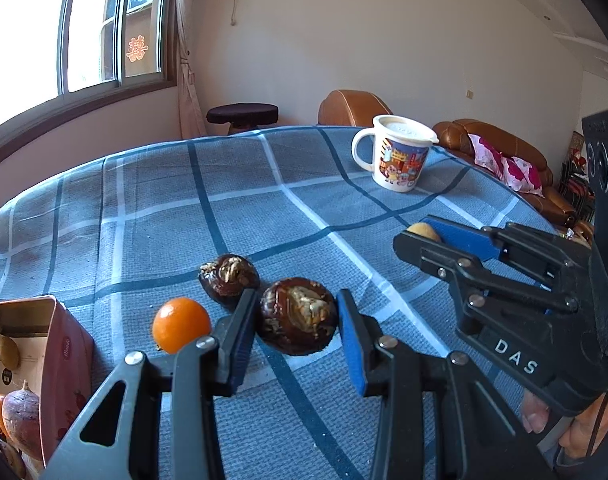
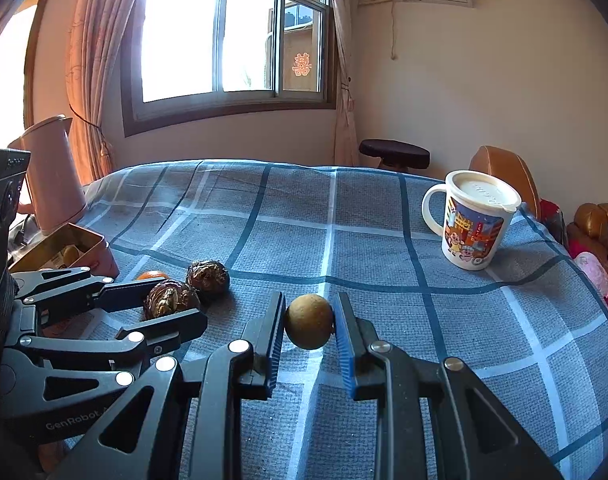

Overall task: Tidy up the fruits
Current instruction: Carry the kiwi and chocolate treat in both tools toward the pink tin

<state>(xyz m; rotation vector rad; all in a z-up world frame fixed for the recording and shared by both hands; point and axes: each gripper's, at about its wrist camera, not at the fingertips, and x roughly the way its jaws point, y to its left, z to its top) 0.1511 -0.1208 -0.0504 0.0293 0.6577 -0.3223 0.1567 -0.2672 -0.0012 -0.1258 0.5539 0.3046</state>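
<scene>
Tablecloth (image 1: 152, 208), blue-grey with a dark and white check, covers the whole surface beneath both tongs. Pink carton (image 1: 64, 356), open-topped, stands just left of the left gripper (image 1: 298, 322); it contains a purple-skinned root, a small tan fruit and other items too shadowed to identify. Pink jug (image 2: 50, 172) stands beyond the carton, at the far left of the right wrist view. Cartoon-printed mug (image 1: 397, 158), white with a lid on, sits well beyond both tongs, to the right, near the far edge.

Left gripper: jaws narrowed, pads pressing either side of a dark brown water chestnut (image 1: 298, 320). In the right wrist view the corm appears clear of the cloth, though contact underneath cannot be confirmed. Second water chestnut (image 1: 228, 278) lies on the cloth just beyond the left finger (image 1: 240, 332). Kumquat (image 1: 180, 324), orange, rests just outside that same finger, between it and the carton.

Right gripper (image 2: 308, 322): jaws drawn close, pads clamped on a round tan longan (image 2: 308, 322), which sits between the fingertips with its shadow on the cloth directly below.
</scene>
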